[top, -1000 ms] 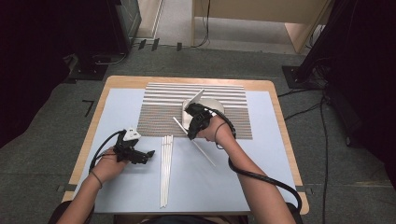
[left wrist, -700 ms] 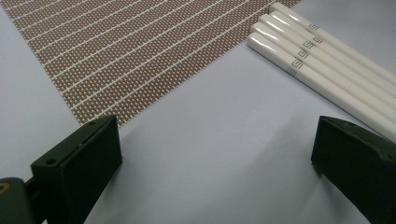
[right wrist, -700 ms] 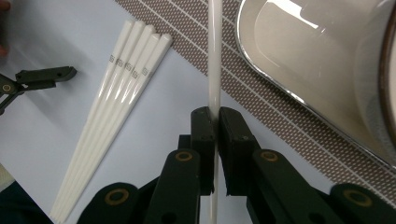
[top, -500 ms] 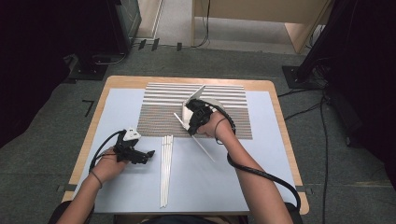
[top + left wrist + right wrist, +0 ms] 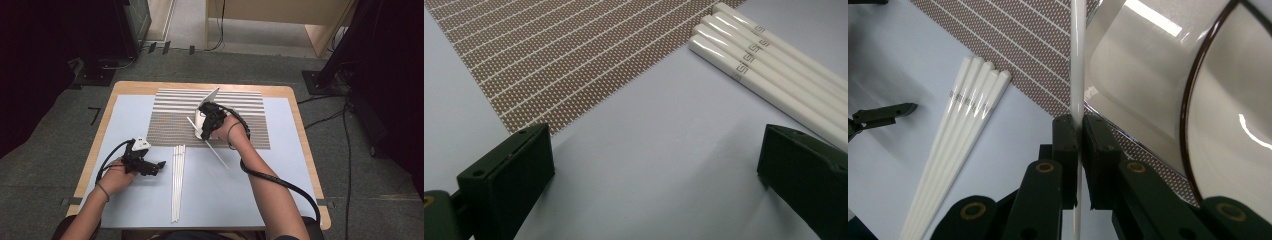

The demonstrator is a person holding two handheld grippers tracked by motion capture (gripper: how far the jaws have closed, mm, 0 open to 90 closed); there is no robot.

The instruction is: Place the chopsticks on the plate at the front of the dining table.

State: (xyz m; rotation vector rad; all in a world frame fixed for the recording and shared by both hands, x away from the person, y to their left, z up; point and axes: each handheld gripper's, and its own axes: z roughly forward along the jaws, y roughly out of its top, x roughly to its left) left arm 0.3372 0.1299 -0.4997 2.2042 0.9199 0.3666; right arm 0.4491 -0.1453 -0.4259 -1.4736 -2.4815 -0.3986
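One white chopstick [image 5: 1077, 60] is being pinched in the right gripper [image 5: 1080, 131] beside the holder [image 5: 1168, 90], while four [image 5: 177, 180] are waiting near the slack, wide-open left gripper [image 5: 159, 164].

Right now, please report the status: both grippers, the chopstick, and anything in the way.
Right gripper shut on one white chopstick, beside a pale dish. Left gripper open, holding nothing. Other chopsticks lie bundled on the blue mat.

Held chopstick's [image 5: 1077, 60] ends beyond frame edges
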